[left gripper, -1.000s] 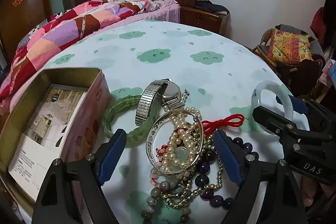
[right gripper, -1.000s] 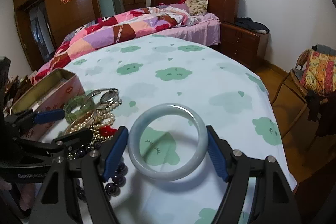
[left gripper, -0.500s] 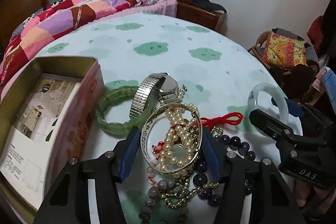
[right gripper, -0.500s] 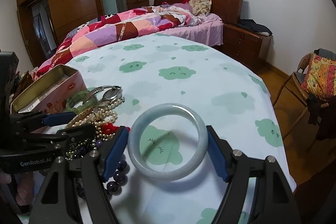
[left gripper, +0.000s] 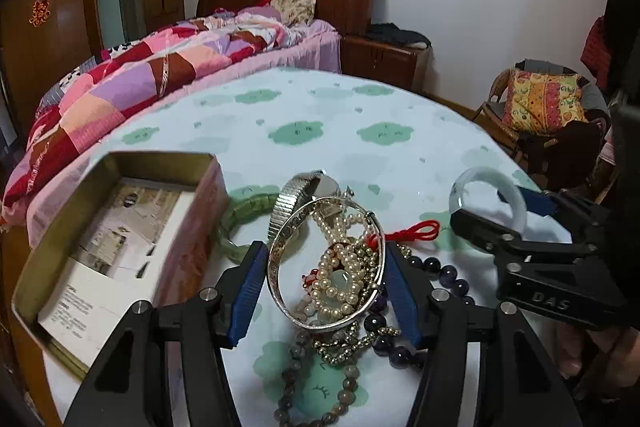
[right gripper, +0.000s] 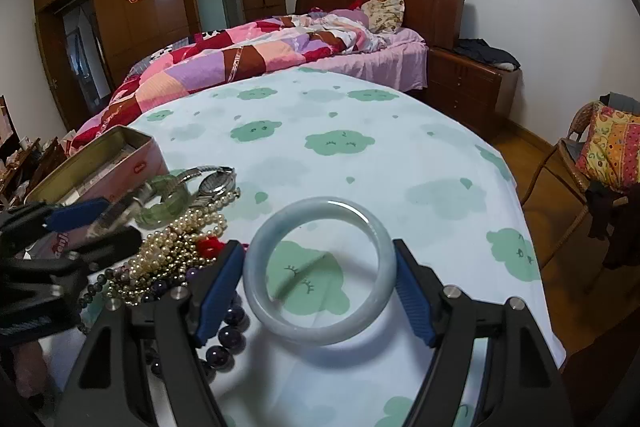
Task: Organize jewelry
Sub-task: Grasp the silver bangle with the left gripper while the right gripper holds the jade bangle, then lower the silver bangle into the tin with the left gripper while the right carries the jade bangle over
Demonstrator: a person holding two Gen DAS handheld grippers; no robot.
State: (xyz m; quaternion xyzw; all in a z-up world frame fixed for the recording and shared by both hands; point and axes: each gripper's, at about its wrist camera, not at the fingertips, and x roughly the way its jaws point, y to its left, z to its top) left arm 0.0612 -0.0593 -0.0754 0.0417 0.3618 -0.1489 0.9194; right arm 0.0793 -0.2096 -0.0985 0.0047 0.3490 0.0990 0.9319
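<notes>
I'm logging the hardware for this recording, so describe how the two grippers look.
Both are matte black plastic. The left gripper has two angular fingers with ribbed blue pads, round silver screw heads and triangular cut-outs in the arms. The right gripper is built the same way, with blue pads; the left view shows "DAS" printed on its body. No cables or sleeves show.

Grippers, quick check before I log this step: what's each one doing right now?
Left gripper: closed on the silver bangle.
Right gripper: closed on the pale jade bangle.
</notes>
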